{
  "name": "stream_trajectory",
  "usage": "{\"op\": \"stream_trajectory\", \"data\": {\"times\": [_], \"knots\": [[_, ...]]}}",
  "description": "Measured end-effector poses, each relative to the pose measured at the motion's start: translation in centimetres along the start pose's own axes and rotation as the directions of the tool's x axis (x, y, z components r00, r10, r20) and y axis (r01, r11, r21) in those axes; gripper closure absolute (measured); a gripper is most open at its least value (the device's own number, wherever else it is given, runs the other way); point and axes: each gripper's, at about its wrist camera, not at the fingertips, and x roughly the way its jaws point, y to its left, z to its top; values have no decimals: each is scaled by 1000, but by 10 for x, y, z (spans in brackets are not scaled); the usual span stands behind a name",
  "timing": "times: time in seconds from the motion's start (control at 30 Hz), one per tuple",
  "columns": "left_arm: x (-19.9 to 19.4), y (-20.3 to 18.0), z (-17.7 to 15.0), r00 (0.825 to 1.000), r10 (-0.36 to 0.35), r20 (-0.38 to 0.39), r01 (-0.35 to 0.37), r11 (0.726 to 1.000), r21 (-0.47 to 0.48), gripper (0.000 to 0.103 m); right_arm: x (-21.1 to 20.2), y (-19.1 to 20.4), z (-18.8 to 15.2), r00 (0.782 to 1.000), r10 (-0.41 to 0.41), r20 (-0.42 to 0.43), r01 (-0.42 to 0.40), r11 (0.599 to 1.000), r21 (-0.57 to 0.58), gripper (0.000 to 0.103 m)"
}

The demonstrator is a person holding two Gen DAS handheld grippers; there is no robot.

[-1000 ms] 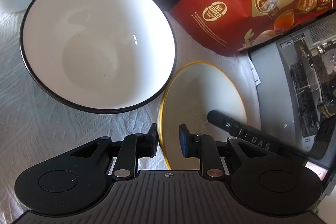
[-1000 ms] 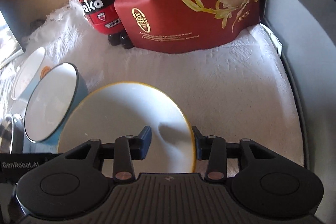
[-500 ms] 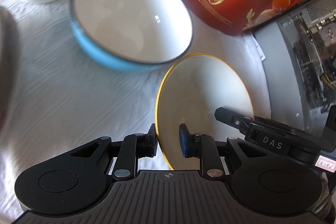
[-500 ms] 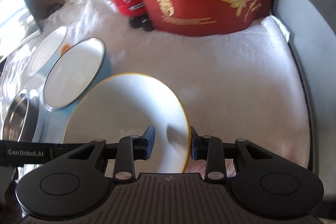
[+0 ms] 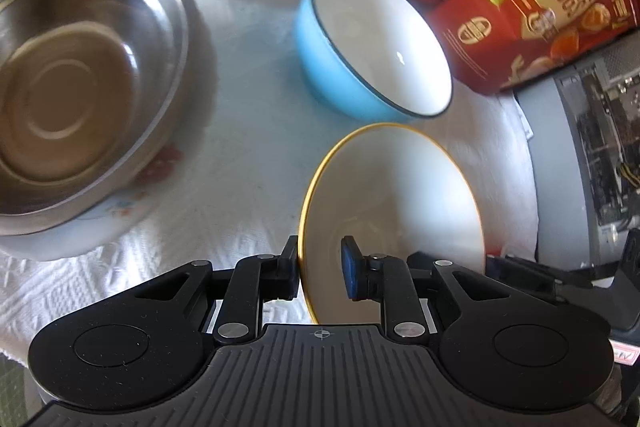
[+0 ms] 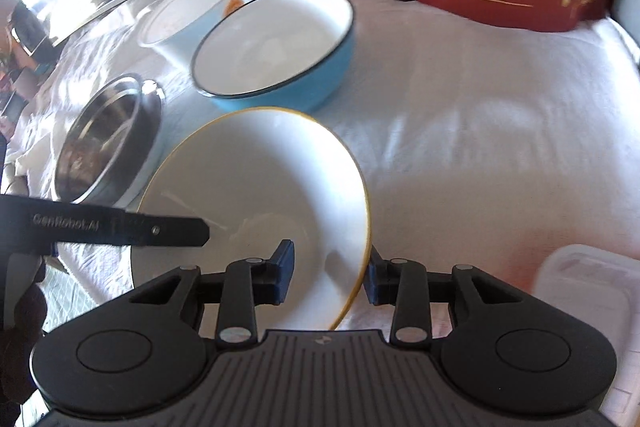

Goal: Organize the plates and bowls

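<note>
Left wrist view: my left gripper [image 5: 320, 267] clamps the rim of the white, yellow-rimmed plate [image 5: 394, 195], held tilted above the white textured cloth [image 5: 248, 163]. Beyond it sits a blue bowl with a white inside [image 5: 372, 47]; a steel bowl [image 5: 80, 83] rests near the cloth's left edge.

Right wrist view: my right gripper [image 6: 328, 277] straddles the plate's opposite rim, its jaws opening.

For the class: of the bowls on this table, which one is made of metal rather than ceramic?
The steel bowl, shiny and grey, standing on a white plate. The others are white inside with blue, pale or yellow-rimmed walls.
</note>
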Motion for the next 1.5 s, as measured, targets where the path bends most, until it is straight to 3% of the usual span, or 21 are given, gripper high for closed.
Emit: {"op": "stream_trajectory", "data": {"times": [1.03,1.5], "knots": [[-2,-10,5,999,30,31,-32,998,50,81,3,6,-7,1000,15,-11,-15,1000,-19,61],[-40,-7,16,989,11,144,-16,999,35,81,-24,-6,6,992,-36,122,37,999,-4,60]]}}
